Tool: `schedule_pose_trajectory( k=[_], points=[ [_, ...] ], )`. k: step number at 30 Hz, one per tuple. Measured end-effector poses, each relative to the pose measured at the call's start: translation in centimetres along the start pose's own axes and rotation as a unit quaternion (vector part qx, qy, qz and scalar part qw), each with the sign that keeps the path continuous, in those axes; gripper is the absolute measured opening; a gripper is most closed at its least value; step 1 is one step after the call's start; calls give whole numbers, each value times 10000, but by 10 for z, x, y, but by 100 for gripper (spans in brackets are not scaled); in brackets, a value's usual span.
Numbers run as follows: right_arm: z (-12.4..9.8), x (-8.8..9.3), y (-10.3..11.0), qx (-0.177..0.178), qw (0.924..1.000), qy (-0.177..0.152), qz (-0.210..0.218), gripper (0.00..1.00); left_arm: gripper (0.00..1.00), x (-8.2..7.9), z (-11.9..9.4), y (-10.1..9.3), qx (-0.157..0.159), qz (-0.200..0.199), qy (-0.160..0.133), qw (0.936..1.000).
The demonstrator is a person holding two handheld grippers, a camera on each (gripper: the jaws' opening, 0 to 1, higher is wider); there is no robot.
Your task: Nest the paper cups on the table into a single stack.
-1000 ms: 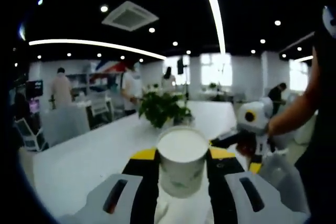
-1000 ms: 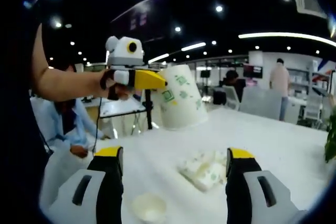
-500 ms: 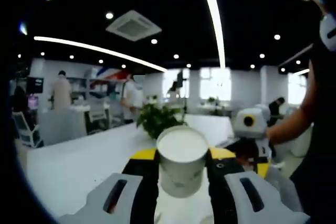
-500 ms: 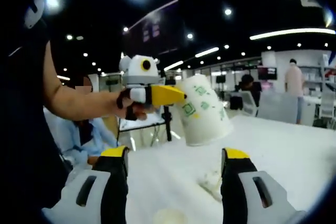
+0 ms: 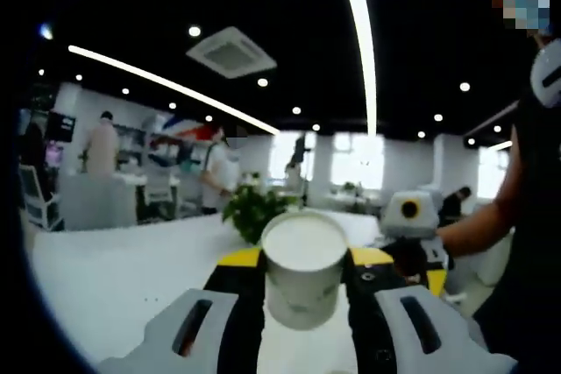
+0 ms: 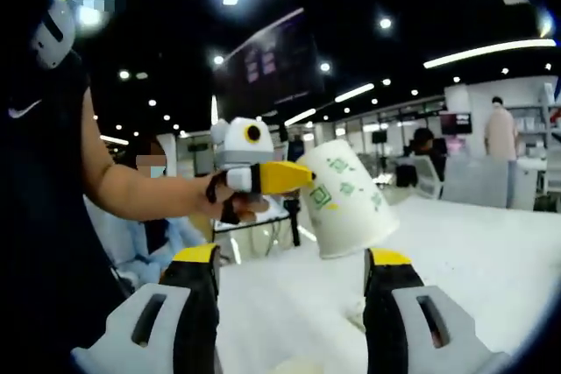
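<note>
Paper cup (image 5: 302,271) sits clamped between the jaws of your left gripper (image 5: 302,291), held up off the white table (image 5: 114,278) with its white bottom toward the camera; in the right gripper view the same cup (image 6: 345,199) hangs tilted in the air, its mouth pointing down toward the table. Your right gripper (image 6: 289,291) has its jaws spread apart and carries nothing, and something pale lies low between them that is too blurred to name. By the look of it you are in the carrying step, bringing this cup to the others. Next you need to line its mouth over another cup, lower it squarely, and only then let go.
</note>
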State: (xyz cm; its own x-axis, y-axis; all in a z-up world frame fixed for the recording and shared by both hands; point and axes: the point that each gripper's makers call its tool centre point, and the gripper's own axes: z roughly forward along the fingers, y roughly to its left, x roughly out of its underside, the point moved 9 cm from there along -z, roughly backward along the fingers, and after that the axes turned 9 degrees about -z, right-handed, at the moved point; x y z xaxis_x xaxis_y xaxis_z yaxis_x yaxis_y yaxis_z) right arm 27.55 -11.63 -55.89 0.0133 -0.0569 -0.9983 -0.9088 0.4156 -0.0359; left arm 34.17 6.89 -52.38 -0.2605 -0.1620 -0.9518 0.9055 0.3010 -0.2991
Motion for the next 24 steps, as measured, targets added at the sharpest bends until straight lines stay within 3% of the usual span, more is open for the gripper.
schedule_pose_trajectory(
  k=[6, 13, 19, 24],
  points=[
    [-2, -3, 1, -55, 10000, -35, 62, 59, 34, 4, -10, 1, 42, -90, -40, 9999],
    [3, -4, 2, -119, 9999, -57, 83, 55, 34, 2, -15, 0, 73, -272, -288, 9992],
    [2, -9, 1, -228, 9987, -279, 360, 53, 34, 7, -19, -2, 231, -404, -265, 9986],
    [-4, -9, 2, -458, 9966, -347, 590, 39, 34, 17, -28, -5, 659, -848, -77, 9942]
  ],
)
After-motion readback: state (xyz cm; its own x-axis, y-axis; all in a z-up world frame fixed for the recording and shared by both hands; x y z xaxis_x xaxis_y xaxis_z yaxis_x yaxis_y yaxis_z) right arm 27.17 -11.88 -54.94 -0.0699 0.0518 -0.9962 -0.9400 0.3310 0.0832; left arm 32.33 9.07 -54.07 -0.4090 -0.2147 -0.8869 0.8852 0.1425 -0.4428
